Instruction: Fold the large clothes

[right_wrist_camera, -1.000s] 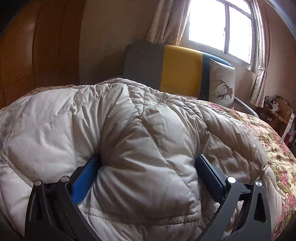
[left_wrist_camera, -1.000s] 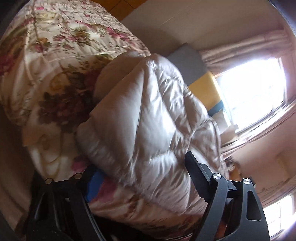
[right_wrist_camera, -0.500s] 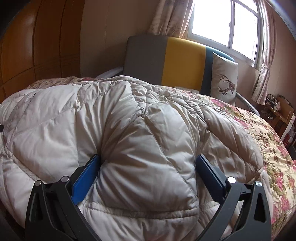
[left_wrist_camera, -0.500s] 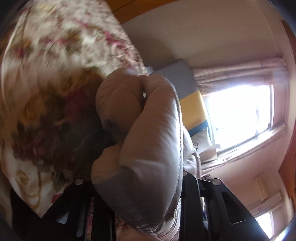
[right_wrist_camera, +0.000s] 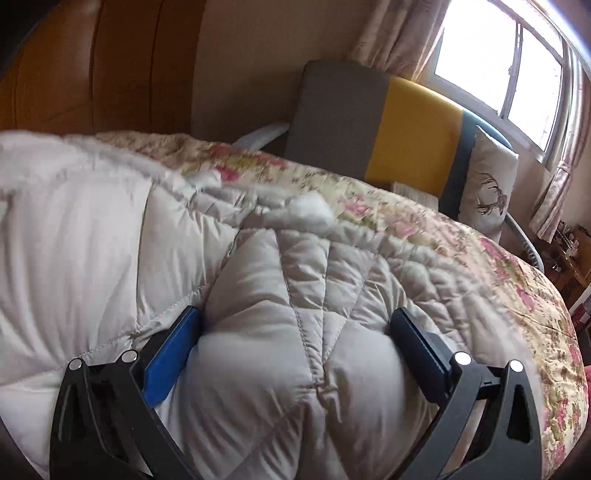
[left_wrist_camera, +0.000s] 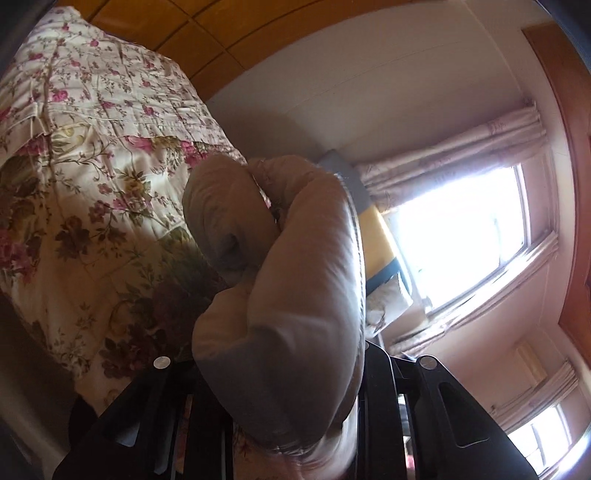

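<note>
- Beige quilted down jacket point(right_wrist_camera: 280, 354) spread over the flowered bedspread point(right_wrist_camera: 517, 291), long axis running across the right wrist view from the left edge toward the right, far edge blurred near the bedspread.
- Bulge of the jacket pressed between the fingers of the right gripper point(right_wrist_camera: 295, 325); blue-padded left finger point(right_wrist_camera: 173, 350) and dark right finger point(right_wrist_camera: 417, 343) set wide apart, touching the padding on both sides, not clamped together.
- Left gripper point(left_wrist_camera: 277, 376) clenched on a thick fold of the same jacket point(left_wrist_camera: 291, 295); fold lifted off the floral bedspread point(left_wrist_camera: 92, 177) and reaching away from the camera toward the headboard end, a rounded sleeve-like roll point(left_wrist_camera: 225, 214) beside it.
- Left view rolled sideways: bedspread at left, window point(left_wrist_camera: 461, 251) at right.
- Fingertips of the left gripper hidden under the cloth; only black frames visible at the bottom.
- Around: grey-and-yellow headboard panel point(right_wrist_camera: 369, 125) past the bed, deer-print cushion point(right_wrist_camera: 487, 192) leaning at its right end, curtains point(right_wrist_camera: 399, 33) beside the bright window point(right_wrist_camera: 517, 55), wooden wall panels point(right_wrist_camera: 96, 70) at left.
</note>
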`<state>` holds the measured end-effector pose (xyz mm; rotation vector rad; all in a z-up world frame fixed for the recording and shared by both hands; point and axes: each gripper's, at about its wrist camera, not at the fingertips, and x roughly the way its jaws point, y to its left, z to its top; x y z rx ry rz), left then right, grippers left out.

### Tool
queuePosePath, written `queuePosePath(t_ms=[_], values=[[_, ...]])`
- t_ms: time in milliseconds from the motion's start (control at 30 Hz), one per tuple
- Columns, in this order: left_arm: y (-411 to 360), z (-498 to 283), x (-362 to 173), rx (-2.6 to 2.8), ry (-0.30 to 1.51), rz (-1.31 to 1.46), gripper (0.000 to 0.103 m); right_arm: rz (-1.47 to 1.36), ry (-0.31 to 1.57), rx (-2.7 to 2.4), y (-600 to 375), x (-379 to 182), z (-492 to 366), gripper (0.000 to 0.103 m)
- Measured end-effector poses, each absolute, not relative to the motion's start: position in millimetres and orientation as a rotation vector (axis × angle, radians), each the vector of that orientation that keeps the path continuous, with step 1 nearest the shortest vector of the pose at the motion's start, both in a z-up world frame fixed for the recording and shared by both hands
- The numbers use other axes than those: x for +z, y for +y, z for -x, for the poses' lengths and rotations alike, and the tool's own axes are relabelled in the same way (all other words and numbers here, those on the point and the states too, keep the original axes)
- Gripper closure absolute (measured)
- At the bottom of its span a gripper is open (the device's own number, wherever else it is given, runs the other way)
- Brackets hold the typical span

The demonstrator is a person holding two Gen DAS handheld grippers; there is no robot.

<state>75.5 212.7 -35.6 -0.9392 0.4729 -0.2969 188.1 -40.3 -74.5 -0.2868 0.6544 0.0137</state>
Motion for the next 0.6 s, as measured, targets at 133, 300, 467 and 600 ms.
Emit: queuePosePath(t_ms=[133,300,467,600], values=[[196,-63,-19,-0.316,0.442,0.844,0.081,0.298,0.661,0.01,-39,-79,-192,0.002],[175,-56,3,-0.329,0.397,0.694,0.081,0.237,0.715,0.011,-59,-64,-188,0.002],[172,-56,12,-0.315,0.377,0.628,0.081,0.187,0.67,0.044,-62,-48,-138,0.002],[159,-62,12,-0.332,0.396,0.588,0.081,0.262,0.645,0.016,-45,-82,-129,0.002]])
